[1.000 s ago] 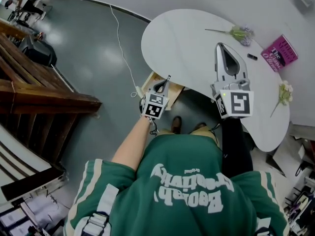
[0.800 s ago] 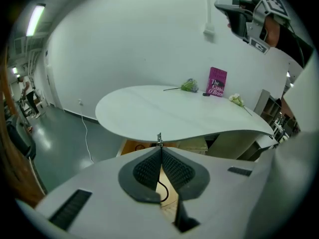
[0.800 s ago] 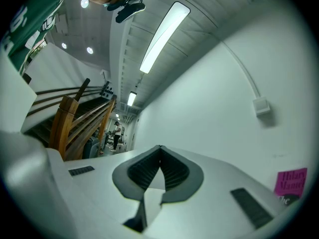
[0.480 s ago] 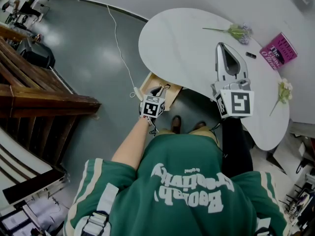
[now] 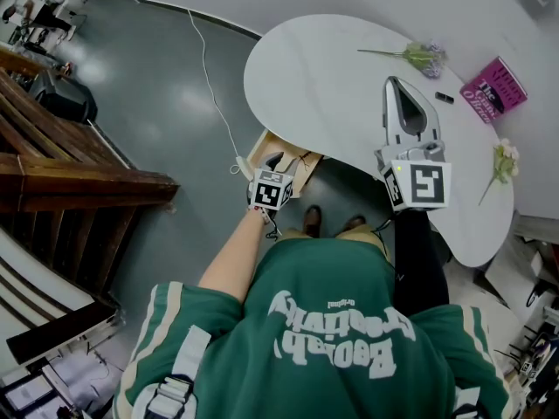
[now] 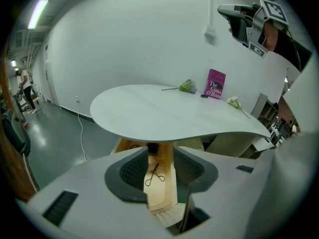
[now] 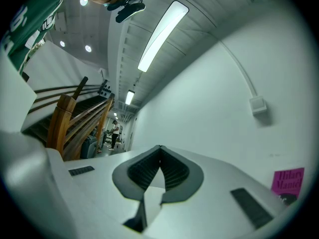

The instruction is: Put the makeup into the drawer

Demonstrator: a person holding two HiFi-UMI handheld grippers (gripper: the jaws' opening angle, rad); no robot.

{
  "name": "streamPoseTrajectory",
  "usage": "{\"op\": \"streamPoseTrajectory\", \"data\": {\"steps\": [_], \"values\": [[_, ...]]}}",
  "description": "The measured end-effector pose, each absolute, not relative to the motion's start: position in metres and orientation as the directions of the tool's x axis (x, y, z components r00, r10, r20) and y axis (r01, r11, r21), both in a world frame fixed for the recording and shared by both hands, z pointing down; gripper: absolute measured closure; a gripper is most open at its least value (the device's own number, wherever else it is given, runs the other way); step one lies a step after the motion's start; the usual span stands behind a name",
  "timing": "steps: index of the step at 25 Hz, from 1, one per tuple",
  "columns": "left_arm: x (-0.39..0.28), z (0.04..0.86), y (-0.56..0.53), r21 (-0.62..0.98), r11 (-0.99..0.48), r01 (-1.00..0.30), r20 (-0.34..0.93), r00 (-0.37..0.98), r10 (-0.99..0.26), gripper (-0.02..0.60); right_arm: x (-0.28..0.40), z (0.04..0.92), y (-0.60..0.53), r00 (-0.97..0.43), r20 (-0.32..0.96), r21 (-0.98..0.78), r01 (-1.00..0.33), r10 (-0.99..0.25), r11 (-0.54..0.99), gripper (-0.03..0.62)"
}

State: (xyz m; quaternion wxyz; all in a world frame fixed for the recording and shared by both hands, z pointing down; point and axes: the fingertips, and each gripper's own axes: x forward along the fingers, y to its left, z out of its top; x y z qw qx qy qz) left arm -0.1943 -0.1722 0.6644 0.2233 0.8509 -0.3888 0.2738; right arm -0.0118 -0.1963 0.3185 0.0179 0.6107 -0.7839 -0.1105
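Our left gripper points down into the open wooden drawer, which is pulled out from under the near edge of the bench. Its jaws have just been opening and now stand spread. In the gap between them we see the eyelash curler, but it lies flat on the drawer floor and neither pad touches it. Its long axis runs along the drawer, roughly in line with the way the gripper points, with the finger loops nearer us and the head toward the back. We judge this piece delivered, so the left gripper need only lift straight out.

Our right gripper hangs over the bench with its jaws pressed together on nothing. Ahead of it and to its right, toward the far edge, a small dark item lies beside the pink book. We cannot tell whether it is makeup. If it is, the right gripper is much the nearer.
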Motion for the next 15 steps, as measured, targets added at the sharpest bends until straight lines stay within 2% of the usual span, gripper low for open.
{"op": "streamPoseTrajectory", "data": {"steps": [4,7,12,15], "values": [[-0.187,0.645,-0.180,0.144,-0.617,-0.773,0.600,0.564,-0.567,0.411,-0.007,0.319,-0.193,-0.238,-0.108,0.196,-0.957,-0.965,0.214,0.585],[-0.169,0.605,-0.194,0.112,-0.651,-0.751,0.519,0.603,-0.606,0.411,0.002,0.320,-0.189,-0.218,-0.110,0.194,-0.962,-0.970,0.194,0.586],[-0.121,0.488,-0.224,0.012,-0.719,-0.695,0.270,0.694,-0.667,0.411,0.028,0.316,-0.180,-0.162,-0.120,0.194,-0.971,-0.979,0.137,0.585],[-0.089,0.407,-0.231,-0.059,-0.751,-0.658,0.104,0.744,-0.660,0.411,0.050,0.309,-0.173,-0.120,-0.132,0.196,-0.976,-0.984,0.093,0.586]]}}
